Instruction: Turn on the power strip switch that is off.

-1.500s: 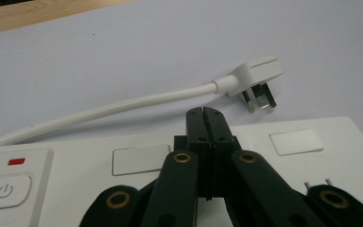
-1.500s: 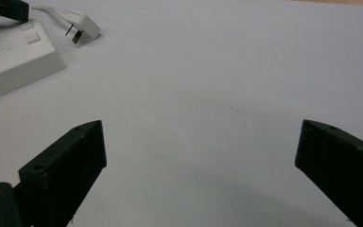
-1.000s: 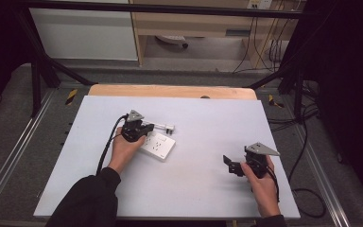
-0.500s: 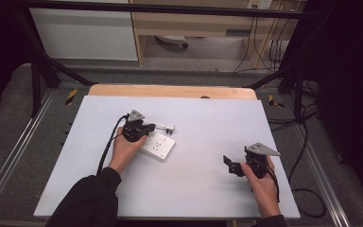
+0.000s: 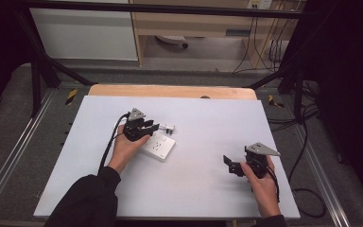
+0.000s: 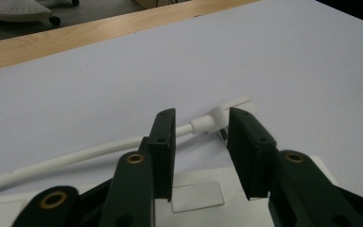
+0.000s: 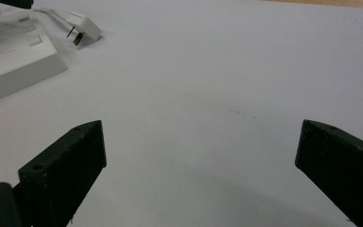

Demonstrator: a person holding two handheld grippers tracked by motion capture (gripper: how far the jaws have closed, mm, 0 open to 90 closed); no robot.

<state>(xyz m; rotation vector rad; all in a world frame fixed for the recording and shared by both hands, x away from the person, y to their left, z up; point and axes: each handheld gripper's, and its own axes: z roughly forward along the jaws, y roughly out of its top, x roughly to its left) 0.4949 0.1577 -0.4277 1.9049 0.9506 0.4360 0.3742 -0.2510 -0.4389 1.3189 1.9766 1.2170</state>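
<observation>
White table [image 5: 208, 189]: socket block [image 5: 159, 146], plug [image 5: 169, 127].

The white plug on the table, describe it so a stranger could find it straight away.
On the white table, find the flat white socket block left of centre. Just beyond it lies the small white plug, metal prongs showing, on a white cord.

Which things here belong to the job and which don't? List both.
In the job: white plug, its white cable, white socket block, left tongs, whose jaws have just been opening.

Lying about: right tongs, open over bare table; floor cables.
</observation>
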